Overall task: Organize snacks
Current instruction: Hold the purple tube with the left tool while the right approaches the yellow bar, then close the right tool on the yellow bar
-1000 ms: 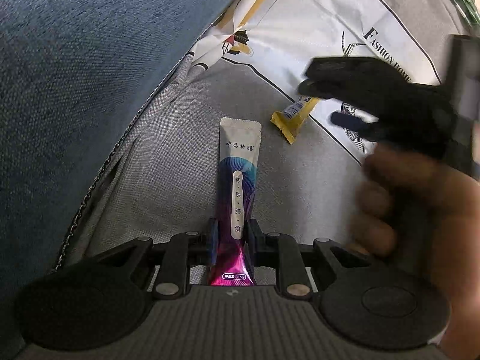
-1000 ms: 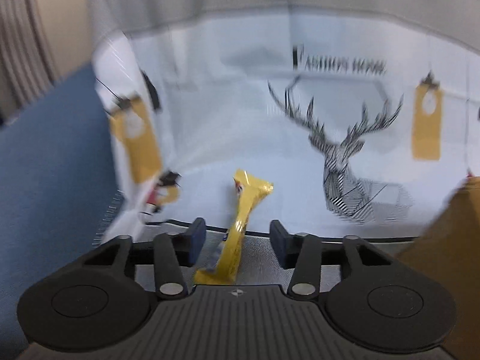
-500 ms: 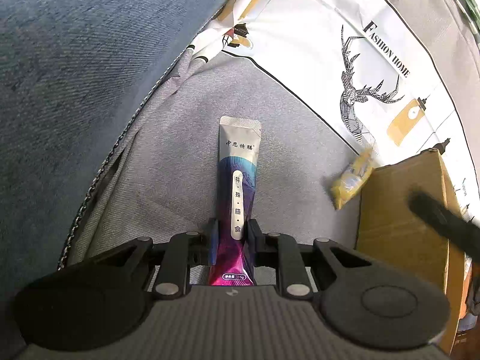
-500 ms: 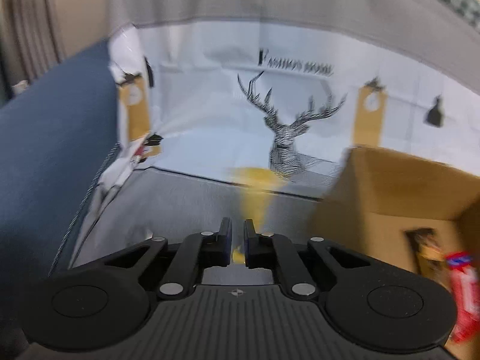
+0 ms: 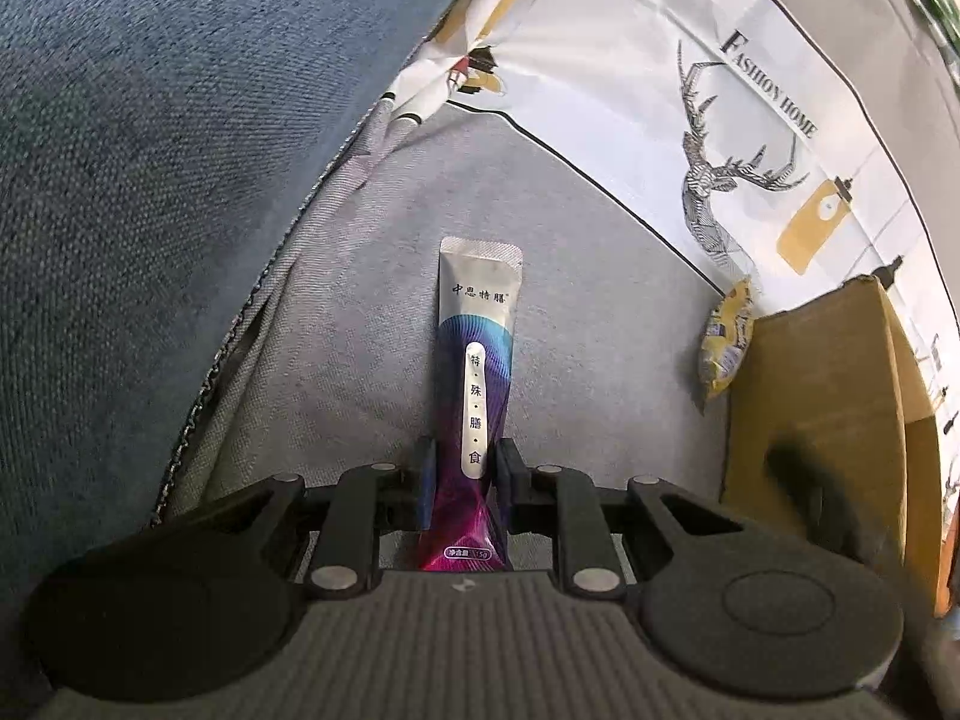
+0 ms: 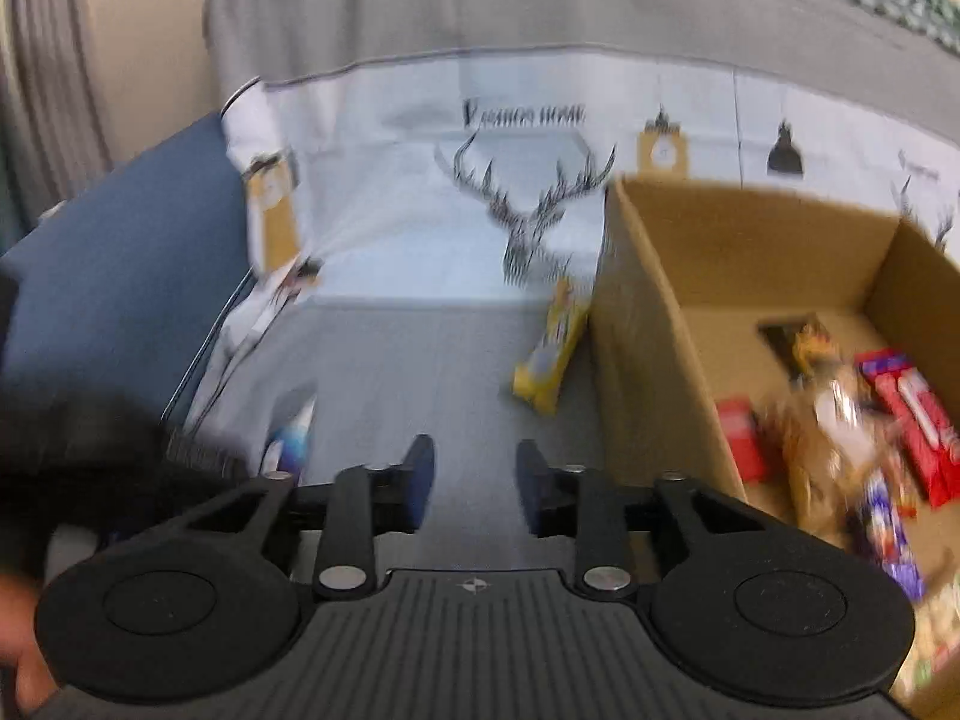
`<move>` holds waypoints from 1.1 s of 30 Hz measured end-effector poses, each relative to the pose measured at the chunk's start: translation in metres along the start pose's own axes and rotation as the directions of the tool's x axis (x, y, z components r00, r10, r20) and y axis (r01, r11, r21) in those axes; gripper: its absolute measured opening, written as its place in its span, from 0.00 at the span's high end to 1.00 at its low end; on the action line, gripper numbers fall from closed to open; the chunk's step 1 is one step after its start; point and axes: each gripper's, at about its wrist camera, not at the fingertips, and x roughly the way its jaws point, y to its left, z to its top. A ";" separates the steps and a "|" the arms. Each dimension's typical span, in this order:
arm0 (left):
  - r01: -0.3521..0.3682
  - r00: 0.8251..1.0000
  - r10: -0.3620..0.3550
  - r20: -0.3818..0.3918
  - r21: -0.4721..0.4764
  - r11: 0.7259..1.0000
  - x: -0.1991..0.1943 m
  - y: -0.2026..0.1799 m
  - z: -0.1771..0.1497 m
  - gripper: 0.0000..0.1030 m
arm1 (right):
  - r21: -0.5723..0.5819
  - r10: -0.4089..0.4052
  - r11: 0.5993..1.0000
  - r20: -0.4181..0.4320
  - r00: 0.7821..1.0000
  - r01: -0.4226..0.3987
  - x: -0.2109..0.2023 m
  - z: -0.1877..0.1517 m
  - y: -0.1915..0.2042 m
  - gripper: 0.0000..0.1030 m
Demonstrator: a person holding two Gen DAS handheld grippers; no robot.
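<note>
A: Left gripper (image 5: 465, 468) clamped on the purple sachet (image 5: 477, 372), which sticks out ahead between the pads. Yellow snack (image 5: 727, 342) far ahead to its right, leaning on the cardboard box (image 5: 828, 396).

B: Right gripper (image 6: 471, 474) empty, jaws just opening; yellow snack ahead, slightly right. Only this view shows packets (image 6: 912, 420) inside the box.

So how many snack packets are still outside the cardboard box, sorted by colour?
Purple and silver stick sachet, clamped in the left gripper: 1
Yellow packet, leaning against the outside of the cardboard box: 1
Total outside the box: 2
The right gripper holds nothing.
</note>
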 end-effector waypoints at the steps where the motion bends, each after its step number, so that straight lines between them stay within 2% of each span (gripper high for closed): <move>1: 0.002 1.000 -0.002 -0.001 -0.004 1.000 0.000 0.001 0.000 0.78 | -0.020 -0.024 0.999 0.033 0.999 0.025 0.010 0.008 0.007 0.52; 2: 0.003 1.000 -0.003 -0.001 -0.008 1.000 0.000 0.000 0.000 0.78 | -0.034 -0.060 0.998 0.041 0.997 0.061 0.022 0.015 0.013 0.46; 4: 0.002 1.000 -0.002 -0.001 -0.014 1.000 0.000 0.000 0.002 0.78 | -0.039 -0.100 0.994 0.003 0.995 0.100 0.052 0.030 0.023 0.43; 7: 0.008 1.000 -0.008 -0.004 -0.027 1.000 -0.001 0.001 0.003 0.78 | -0.038 -0.174 0.984 -0.058 0.983 0.172 0.095 0.044 0.031 0.43; 9: 0.009 1.000 -0.009 -0.008 -0.030 1.000 0.000 0.001 0.004 0.78 | -0.074 -0.229 0.972 -0.109 0.967 0.222 0.121 0.043 0.037 0.45; 12: 0.024 1.000 -0.025 -0.014 -0.029 0.999 -0.002 0.002 0.004 0.78 | -0.123 -0.314 0.947 -0.145 0.938 0.298 0.144 0.039 0.041 0.58; 13: 0.024 1.000 -0.024 -0.016 -0.025 0.999 -0.002 0.002 0.004 0.78 | -0.125 -0.327 0.943 -0.154 0.932 0.310 0.149 0.037 0.041 0.76; 15: 0.031 0.999 -0.031 -0.020 -0.028 0.999 -0.002 0.002 0.004 0.78 | -0.124 -0.336 0.940 -0.160 0.928 0.319 0.152 0.034 0.036 0.76; 17: 0.038 0.999 -0.039 -0.019 -0.035 0.999 -0.003 0.002 0.004 0.79 | -0.149 -0.319 0.943 -0.150 0.936 0.298 0.145 0.030 0.036 0.76; 20: 0.049 0.999 -0.050 -0.017 -0.044 0.998 -0.006 0.002 0.003 0.83 | -0.120 -0.203 0.976 -0.169 0.964 0.184 0.114 0.029 0.033 0.76; 23: 0.065 0.998 -0.066 -0.014 -0.041 0.997 -0.010 0.002 0.002 0.84 | -0.131 -0.084 0.989 -0.173 0.981 0.062 0.061 0.024 0.029 0.76; 26: 0.064 0.998 -0.064 -0.017 -0.023 0.998 -0.010 0.002 0.000 0.84 | -0.163 -0.003 0.986 -0.190 0.982 -0.028 0.008 0.011 0.024 0.76; 28: 0.062 0.998 -0.063 -0.017 -0.011 0.998 -0.010 0.002 -0.002 0.84 | -0.166 0.017 0.985 -0.208 0.978 -0.052 -0.018 -0.002 0.022 0.76; 30: 0.063 0.998 -0.064 -0.014 -0.008 0.998 -0.010 0.002 -0.002 0.84 | -0.157 0.033 0.985 -0.226 0.974 -0.070 -0.027 -0.013 0.021 0.76; 33: 0.066 0.998 -0.066 -0.004 -0.014 0.998 -0.011 0.002 -0.002 0.80 | -0.159 0.043 0.984 -0.204 0.978 -0.076 -0.022 -0.034 0.021 0.74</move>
